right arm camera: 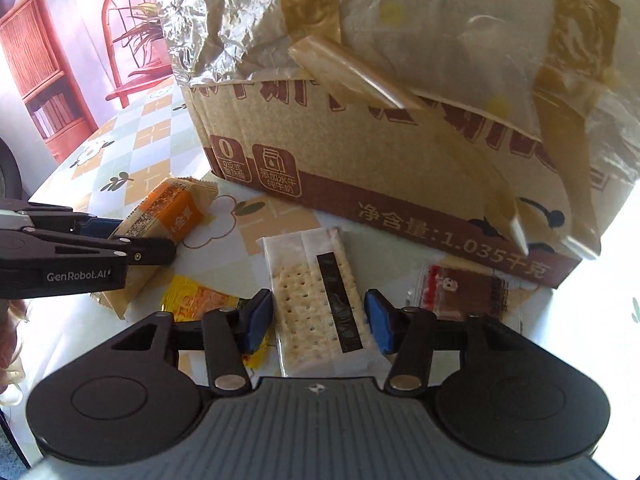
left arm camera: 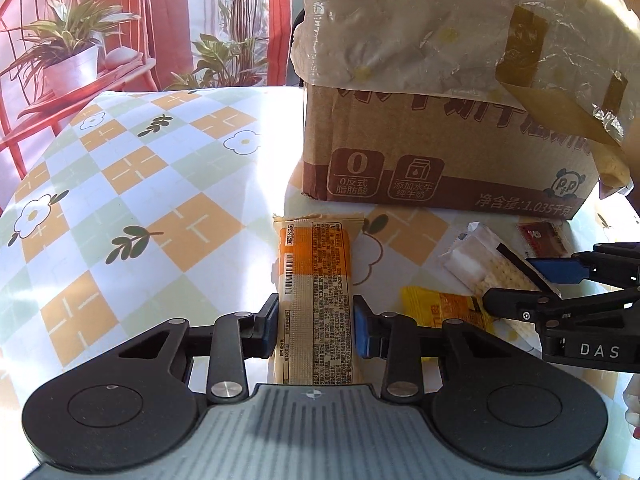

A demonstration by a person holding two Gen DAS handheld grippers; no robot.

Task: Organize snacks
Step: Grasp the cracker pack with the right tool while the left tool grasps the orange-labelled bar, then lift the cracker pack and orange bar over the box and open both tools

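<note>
1. Near the cardboard box (left arm camera: 440, 148) on the checked tablecloth (left arm camera: 120, 184), the left gripper (left arm camera: 314, 320) pinches an orange biscuit packet (left arm camera: 316, 280).
2. Right gripper (right arm camera: 318, 320) straddles a clear cracker packet (right arm camera: 316, 300); its pads seem just clear of it.
3. Between the two packets lies a yellow sachet (right arm camera: 196, 300).

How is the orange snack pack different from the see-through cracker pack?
The orange snack pack has a printed orange and beige wrapper that hides the food; the cracker pack is clear, so its dotted crackers show. The orange snack pack sits in the left claw; the cracker pack sits in the right claw. Both are long, flat and lie on the checked tablecloth.
</note>
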